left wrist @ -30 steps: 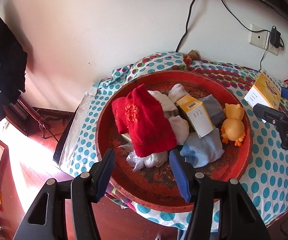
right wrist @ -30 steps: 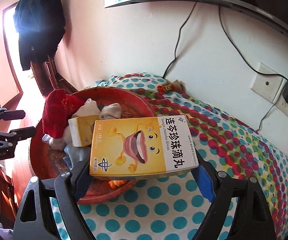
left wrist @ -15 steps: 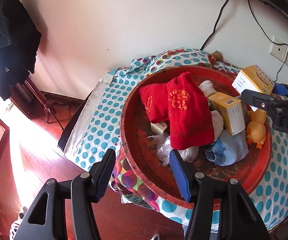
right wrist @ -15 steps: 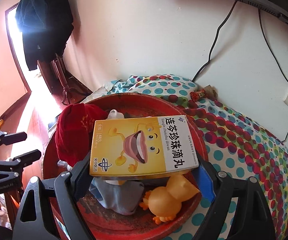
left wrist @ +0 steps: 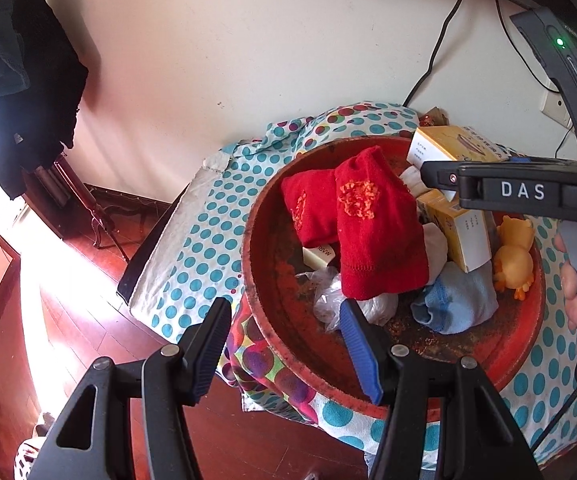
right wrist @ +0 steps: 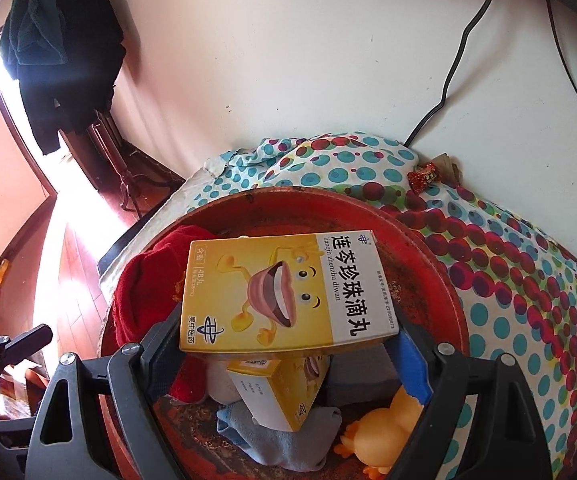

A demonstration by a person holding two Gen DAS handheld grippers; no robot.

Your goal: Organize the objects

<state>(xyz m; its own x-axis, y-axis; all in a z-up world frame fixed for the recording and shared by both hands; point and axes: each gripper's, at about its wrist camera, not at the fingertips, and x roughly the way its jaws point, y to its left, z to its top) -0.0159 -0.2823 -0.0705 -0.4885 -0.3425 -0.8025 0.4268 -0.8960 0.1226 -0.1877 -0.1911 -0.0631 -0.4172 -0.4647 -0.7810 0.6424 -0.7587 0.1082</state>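
My right gripper (right wrist: 288, 344) is shut on a yellow medicine box (right wrist: 288, 292) and holds it above the middle of a red round tray (right wrist: 440, 288). The box also shows in the left wrist view (left wrist: 452, 146). In the tray (left wrist: 284, 320) lie red socks (left wrist: 372, 224), a second yellow box (left wrist: 462, 232), a light blue sock (left wrist: 456, 300), a yellow rubber duck (left wrist: 514, 256), a clear plastic bag (left wrist: 328, 300) and a small cream bar (left wrist: 318, 256). My left gripper (left wrist: 288, 350) is open and empty over the tray's near left rim.
The tray sits on a polka-dot cloth (left wrist: 196, 248) over a small table by a white wall. A wrapped candy (right wrist: 424, 178) lies near the wall. Cables and a wall socket (left wrist: 554, 104) are at the back right. Dark clothes (left wrist: 16, 92) hang at left above red wooden floor.
My right gripper has carried the yellow box left from over the cloth to above the tray. My left gripper has drawn back toward the tray's left rim.
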